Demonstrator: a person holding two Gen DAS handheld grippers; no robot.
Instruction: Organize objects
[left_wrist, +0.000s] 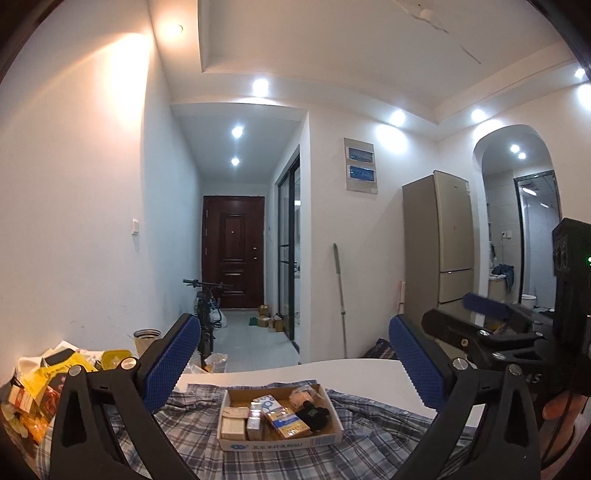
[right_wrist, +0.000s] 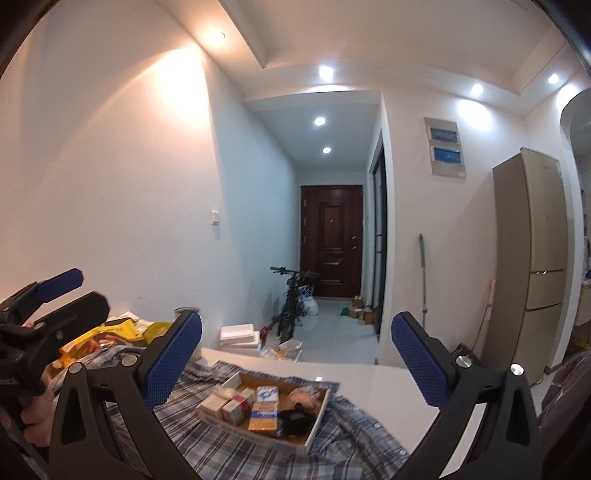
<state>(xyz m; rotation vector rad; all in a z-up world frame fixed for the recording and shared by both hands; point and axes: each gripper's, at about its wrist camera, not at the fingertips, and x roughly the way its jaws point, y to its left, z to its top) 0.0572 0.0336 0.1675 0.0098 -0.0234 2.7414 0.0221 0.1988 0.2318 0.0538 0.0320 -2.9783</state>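
A shallow cardboard tray (left_wrist: 280, 441) lies on a plaid shirt (left_wrist: 192, 432) on the white table. It holds several small boxes, an orange box (left_wrist: 286, 421), a black object (left_wrist: 313, 415) and a wrapped item. My left gripper (left_wrist: 295, 365) is open and empty, above and short of the tray. My right gripper (right_wrist: 295, 363) is open and empty too, with the tray (right_wrist: 314, 428) below between its fingers. Each gripper also shows at the edge of the other's view, the right one (left_wrist: 491, 321) and the left one (right_wrist: 62, 295).
A heap of yellow packets and snacks (left_wrist: 40, 387) lies at the table's left end, also in the right wrist view (right_wrist: 107, 336). The white table (left_wrist: 351, 373) ends just beyond the tray. A bicycle (left_wrist: 207, 310), fridge (left_wrist: 439, 240) and hallway lie beyond.
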